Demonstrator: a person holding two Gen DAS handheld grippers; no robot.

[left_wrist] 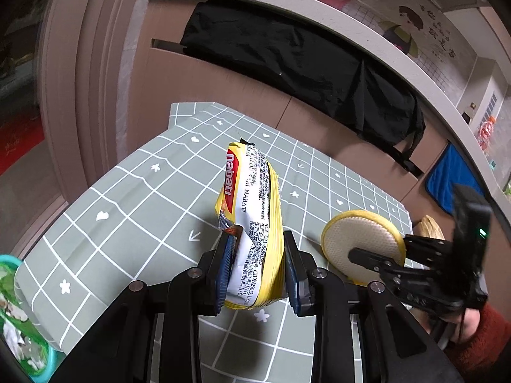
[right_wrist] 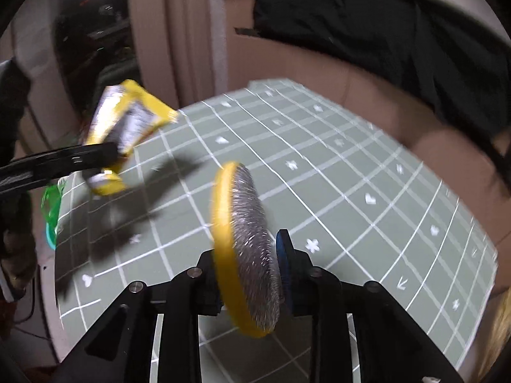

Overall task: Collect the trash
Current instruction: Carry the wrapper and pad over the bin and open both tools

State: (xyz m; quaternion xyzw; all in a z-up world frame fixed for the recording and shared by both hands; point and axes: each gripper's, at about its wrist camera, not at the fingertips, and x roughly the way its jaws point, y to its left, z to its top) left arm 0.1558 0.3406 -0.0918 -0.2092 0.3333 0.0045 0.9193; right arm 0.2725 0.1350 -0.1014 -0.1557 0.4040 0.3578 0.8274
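Two grippers: each holds trash above the counter [left_wrist: 134, 198], gridded grey-green cloth.
Left gripper [left_wrist: 257, 265]: clamps crinkled yellow wafer wrapper [left_wrist: 252, 223], upright.
Right gripper [right_wrist: 249, 271]: round scouring pad [right_wrist: 246, 249], yellow rim, bristly grey face, sits edge-on between its fingers; grip cannot tell.

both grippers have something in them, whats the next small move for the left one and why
Probably carry the yellow wrapper left toward the green-lined bin at the table's edge, keeping the left gripper shut. The wrapper is pinched upright between its jaws, clear of the cloth, and the bin sits just off that corner. The right gripper has a round yellow scrubber between its jaws.
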